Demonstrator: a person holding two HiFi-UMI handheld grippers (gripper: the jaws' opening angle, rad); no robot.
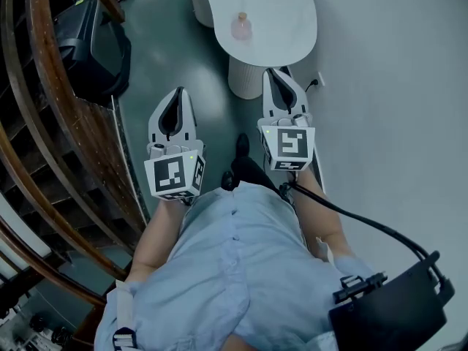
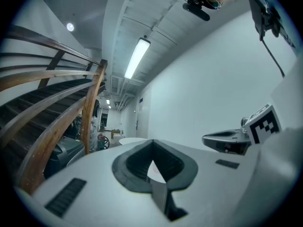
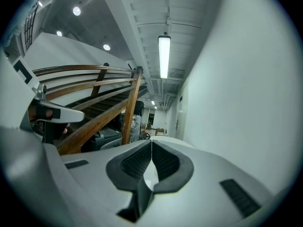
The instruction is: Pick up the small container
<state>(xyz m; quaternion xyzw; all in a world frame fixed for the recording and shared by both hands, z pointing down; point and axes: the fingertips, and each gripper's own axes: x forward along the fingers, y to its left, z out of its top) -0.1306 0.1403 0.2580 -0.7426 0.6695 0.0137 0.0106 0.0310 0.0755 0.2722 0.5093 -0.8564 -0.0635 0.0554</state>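
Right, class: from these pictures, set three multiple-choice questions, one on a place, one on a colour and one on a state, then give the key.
1. Where does the small container stand?
A. on the white table
B. inside a box
C. on a chair

2. What colour is it?
A. green
B. pink
C. black

3. How is the right gripper?
A. wide open
B. shut on the container
C. shut, empty

Key:
1 A: the head view shows it on the tabletop.
2 B: it looks pale pink.
3 C: its jaws meet with nothing between them.

Person's wearing a light blue button-up shirt (image 1: pixel 241 269). The left gripper (image 1: pixel 178 93) and right gripper (image 1: pixel 272 73) are white with black pads and black-and-white marker cubes (image 1: pixel 174 175), and there's a black cable (image 1: pixel 365 225) off the right one.
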